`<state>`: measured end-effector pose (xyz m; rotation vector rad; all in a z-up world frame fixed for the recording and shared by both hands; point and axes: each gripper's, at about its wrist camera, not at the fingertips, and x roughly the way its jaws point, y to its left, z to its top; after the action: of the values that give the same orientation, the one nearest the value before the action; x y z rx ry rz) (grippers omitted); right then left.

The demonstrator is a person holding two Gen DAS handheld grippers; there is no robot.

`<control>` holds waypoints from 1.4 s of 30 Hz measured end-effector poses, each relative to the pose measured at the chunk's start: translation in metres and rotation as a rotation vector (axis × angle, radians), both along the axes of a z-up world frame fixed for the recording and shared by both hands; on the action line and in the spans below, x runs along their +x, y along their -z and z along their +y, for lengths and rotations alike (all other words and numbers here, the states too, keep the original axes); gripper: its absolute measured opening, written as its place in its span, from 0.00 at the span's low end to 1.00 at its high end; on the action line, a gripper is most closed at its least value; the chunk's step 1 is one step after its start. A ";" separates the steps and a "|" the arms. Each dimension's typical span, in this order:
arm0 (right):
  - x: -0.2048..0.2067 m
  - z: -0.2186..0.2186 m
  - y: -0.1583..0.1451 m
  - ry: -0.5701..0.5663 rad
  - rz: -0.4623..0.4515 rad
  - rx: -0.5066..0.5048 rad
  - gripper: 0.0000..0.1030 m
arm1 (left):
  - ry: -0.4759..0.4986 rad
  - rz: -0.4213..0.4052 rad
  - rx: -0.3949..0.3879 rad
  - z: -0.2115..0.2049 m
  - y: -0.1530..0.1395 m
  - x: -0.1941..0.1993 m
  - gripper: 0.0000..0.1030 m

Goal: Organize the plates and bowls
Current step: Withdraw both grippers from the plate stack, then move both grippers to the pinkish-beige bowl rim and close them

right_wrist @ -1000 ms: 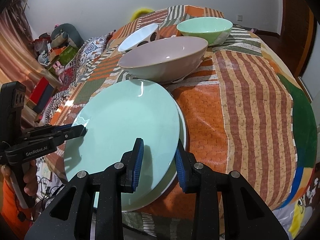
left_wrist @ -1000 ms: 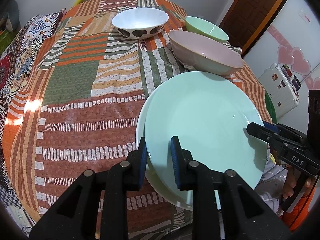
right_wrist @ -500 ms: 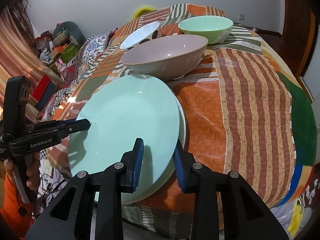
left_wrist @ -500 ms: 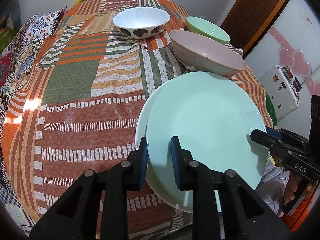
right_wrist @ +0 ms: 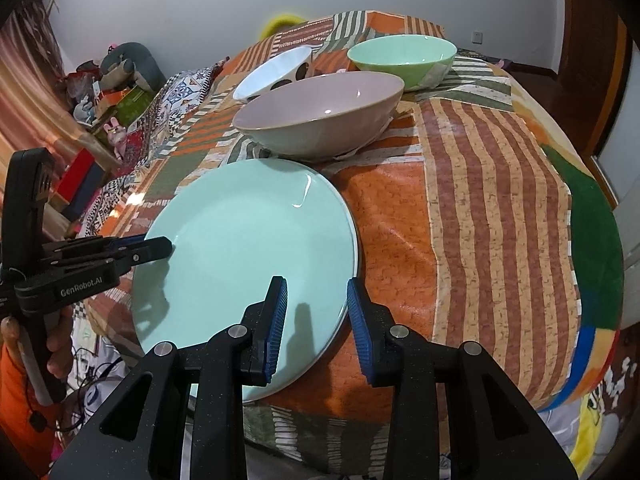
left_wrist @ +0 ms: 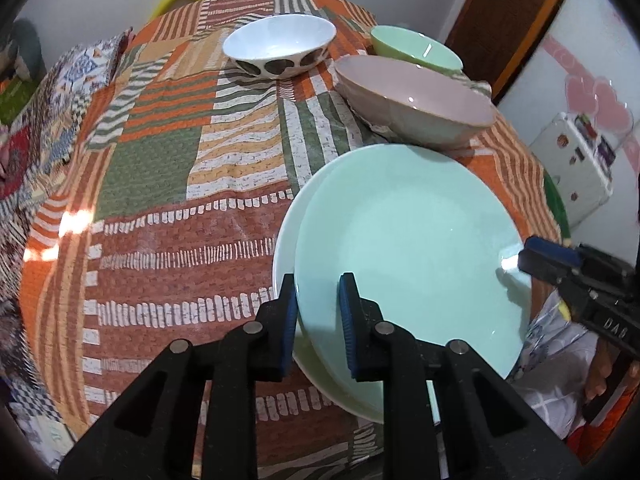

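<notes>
A mint green plate [left_wrist: 408,240] lies on a white plate [left_wrist: 282,248] at the table's near edge; it also shows in the right wrist view [right_wrist: 248,240]. My left gripper [left_wrist: 318,312] straddles the green plate's near rim, jaws slightly apart. My right gripper [right_wrist: 316,312] is open around the plate's opposite rim. Behind stand a large pinkish bowl [left_wrist: 416,104], a green bowl [left_wrist: 416,46] and a white bowl with dark spots [left_wrist: 280,46].
A patchwork tablecloth [left_wrist: 160,168] covers the round table. A white fridge [left_wrist: 580,160] and a brown door [left_wrist: 504,12] stand to the right. Toys and boxes [right_wrist: 104,96] crowd the floor on the far side.
My right gripper's jaws have widened and drawn back off the plate's rim. The green plate has settled lower onto the white plate. The left gripper has barely moved.
</notes>
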<state>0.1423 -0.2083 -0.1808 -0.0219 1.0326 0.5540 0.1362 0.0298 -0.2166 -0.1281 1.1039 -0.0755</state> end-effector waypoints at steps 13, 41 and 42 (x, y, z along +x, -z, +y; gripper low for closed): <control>0.002 -0.004 -0.020 0.010 -0.047 0.052 0.32 | 0.033 -0.143 0.060 -0.010 -0.042 -0.012 0.40; 0.105 -0.005 -0.037 0.155 -0.141 0.113 0.56 | -0.021 -0.191 0.021 -0.009 -0.044 0.123 0.65; 0.109 -0.006 -0.033 0.159 -0.131 0.110 0.56 | -0.019 -0.182 0.016 -0.009 -0.040 0.128 0.65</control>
<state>0.2510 -0.2139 -0.1474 0.1190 0.8669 0.4572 0.2639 0.0212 -0.1765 -0.1146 0.9213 -0.0604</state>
